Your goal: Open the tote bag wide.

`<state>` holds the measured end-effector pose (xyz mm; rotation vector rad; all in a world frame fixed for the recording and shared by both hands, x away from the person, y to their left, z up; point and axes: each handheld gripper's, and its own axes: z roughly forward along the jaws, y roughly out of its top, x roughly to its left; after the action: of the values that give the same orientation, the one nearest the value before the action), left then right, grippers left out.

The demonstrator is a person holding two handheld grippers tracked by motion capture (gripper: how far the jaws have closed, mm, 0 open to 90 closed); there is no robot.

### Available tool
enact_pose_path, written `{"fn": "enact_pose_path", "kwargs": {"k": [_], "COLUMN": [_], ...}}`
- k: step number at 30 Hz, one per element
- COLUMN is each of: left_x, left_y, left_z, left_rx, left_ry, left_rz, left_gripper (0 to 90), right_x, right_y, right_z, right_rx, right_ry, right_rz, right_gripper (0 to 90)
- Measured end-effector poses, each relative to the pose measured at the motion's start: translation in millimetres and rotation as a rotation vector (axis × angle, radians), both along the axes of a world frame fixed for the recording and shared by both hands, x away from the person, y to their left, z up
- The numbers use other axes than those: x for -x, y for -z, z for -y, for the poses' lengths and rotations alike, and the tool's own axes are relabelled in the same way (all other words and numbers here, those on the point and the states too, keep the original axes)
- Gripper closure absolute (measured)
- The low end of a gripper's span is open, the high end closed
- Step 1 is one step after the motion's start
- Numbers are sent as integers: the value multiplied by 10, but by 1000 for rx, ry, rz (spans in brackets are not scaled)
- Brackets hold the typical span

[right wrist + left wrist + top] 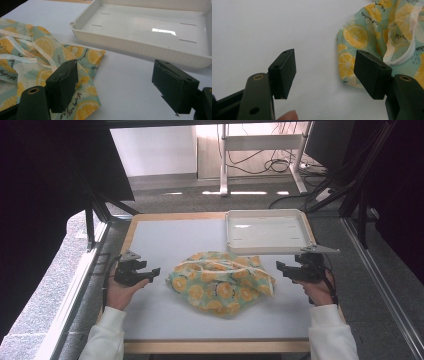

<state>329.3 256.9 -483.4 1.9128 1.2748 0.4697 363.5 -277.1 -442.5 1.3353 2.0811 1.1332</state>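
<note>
Here, bare tabletop (pixel 165 320) lies open around both grippers, w/ the lemon-print cloth (pixel 220 281) crumpled btwn them, just ahead of the wide-open left gripper (pixel 153 272) and wide-open right gripper (pixel 281 268), white tray (pixel 265 246) beyond the right.

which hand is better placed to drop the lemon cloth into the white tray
Right, probably. The right tongs hang open beside the lemon cloth, just in front of the white tray. The left tongs, also open, sit on the cloth's far side from it.

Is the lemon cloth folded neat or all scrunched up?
Scrunched up. The lemon cloth lies in a rumpled heap on the table, with wrinkles and loose white straps showing.
</note>
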Motion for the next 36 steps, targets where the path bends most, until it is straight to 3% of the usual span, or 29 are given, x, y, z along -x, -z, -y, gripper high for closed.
{"fn": "enact_pose_path", "kwargs": {"k": [15,21,24,36], "left_x": [127,150,138,86], "left_y": [-235,-341,-363,-438], "left_z": [-41,73,118,244], "left_rx": [3,0,-18,-13], "left_ry": [-3,47,23,72], "left_rz": [75,92,107,99], "left_gripper": [348,344,319,303], "right_x": [-26,-2,-5,7], "right_y": [-12,-62,-60,-63], "right_z": [1,4,11,-69], "right_rx": [18,19,20,40], "right_ry": [-7,-19,-17,-38], "right_rz": [18,37,36,50], "right_gripper": [221,229,230,225]}}
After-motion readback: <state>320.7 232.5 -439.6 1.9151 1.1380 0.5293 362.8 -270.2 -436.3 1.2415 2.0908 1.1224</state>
